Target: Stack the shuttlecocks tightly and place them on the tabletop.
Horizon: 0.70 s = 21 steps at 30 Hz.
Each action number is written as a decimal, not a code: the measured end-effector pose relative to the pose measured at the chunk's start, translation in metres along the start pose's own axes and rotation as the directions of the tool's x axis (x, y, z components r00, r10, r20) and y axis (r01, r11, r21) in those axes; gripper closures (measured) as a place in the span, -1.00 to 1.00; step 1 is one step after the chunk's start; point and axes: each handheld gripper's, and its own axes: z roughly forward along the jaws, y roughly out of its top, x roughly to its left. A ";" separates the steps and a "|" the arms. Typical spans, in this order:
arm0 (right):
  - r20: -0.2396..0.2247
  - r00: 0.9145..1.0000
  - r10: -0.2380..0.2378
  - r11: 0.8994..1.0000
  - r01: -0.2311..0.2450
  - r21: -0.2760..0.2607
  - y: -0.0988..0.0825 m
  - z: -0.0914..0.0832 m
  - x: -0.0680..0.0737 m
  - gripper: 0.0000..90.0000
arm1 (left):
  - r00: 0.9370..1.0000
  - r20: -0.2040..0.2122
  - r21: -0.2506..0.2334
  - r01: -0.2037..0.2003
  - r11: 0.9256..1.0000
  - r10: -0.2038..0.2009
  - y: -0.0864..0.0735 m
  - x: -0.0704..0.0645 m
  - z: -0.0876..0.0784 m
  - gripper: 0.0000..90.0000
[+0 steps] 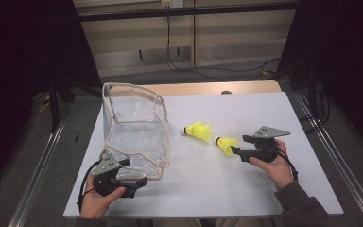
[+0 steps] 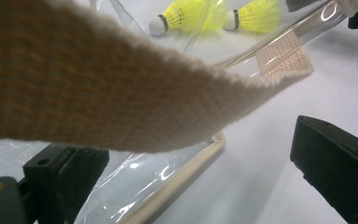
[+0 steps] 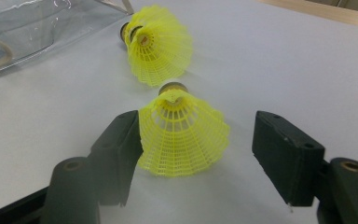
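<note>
Right gripper view shows the nearer yellow plastic shuttlecock point(image 3: 182, 135) lying on the white table surface point(image 3: 284, 60), its mesh skirt toward the camera and its dark-banded cork end pointing away. It lies between the two black jaws of the right gripper point(image 3: 196, 154). The left jaw is touching or almost touching the skirt, and the right jaw stands clearly apart from it, so the jaws are released and do not press the shuttlecock.

Just behind it lies the second yellow plastic shuttlecock point(image 3: 158, 46), also on its side, close to the first one but apart from it.

In the high view both shuttlecocks are near the middle of the table, the second one point(image 1: 198, 130) a little nearer to the clear plastic bag with beige fabric trim point(image 1: 132, 127), which stands open on the left part of the table. The left gripper point(image 1: 134, 182) is at the front edge of this bag. In the left gripper view its jaws stand wide, the beige strap point(image 2: 121, 93) passes above them, and the bag's edge lies between them without being pressed.
</note>
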 end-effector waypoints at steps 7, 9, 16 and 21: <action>-0.020 1.000 0.023 1.000 -0.023 -0.003 -0.001 -0.004 0.006 -0.46 | 1.000 -0.001 0.000 0.000 1.000 0.000 0.000 0.000 0.000 -0.91; -0.021 1.000 0.014 1.000 -0.014 -0.008 0.000 -0.004 0.009 -0.48 | 1.000 -0.002 0.001 0.000 1.000 0.000 0.000 0.000 0.000 -0.91; -0.047 0.999 -0.003 1.000 0.003 -0.010 0.002 -0.002 0.019 -0.41 | 1.000 -0.001 0.000 0.000 1.000 0.000 0.000 0.000 0.000 -0.91; -0.071 0.997 -0.021 1.000 0.021 0.003 0.002 0.001 0.024 -0.29 | 1.000 0.000 0.002 -0.001 1.000 0.001 0.000 0.000 0.000 -0.91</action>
